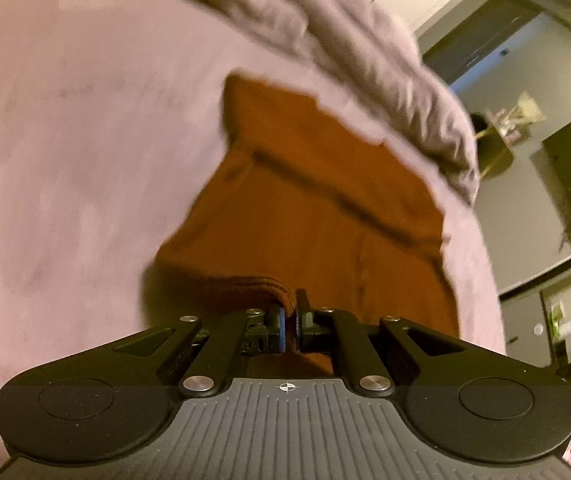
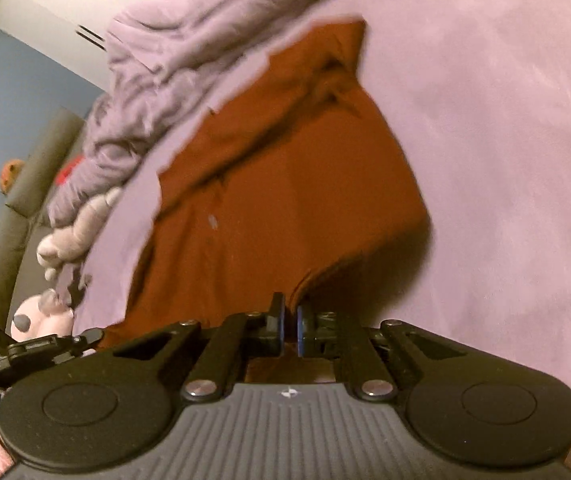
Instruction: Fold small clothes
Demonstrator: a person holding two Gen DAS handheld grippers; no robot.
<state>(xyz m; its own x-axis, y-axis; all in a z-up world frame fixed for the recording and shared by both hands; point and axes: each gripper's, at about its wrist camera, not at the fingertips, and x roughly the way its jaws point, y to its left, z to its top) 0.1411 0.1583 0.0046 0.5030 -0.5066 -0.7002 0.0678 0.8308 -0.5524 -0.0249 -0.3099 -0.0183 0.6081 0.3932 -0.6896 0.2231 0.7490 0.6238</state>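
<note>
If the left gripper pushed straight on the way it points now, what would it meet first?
Likely the rust-brown garment itself: the left gripper is shut on its hem, with more cloth ahead over the lilac bedsheet.

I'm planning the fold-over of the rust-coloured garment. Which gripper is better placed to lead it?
Neither clearly: the left gripper and right gripper are each shut on the near edge of the rust garment, lying on the lilac sheet. Probably both together.
</note>
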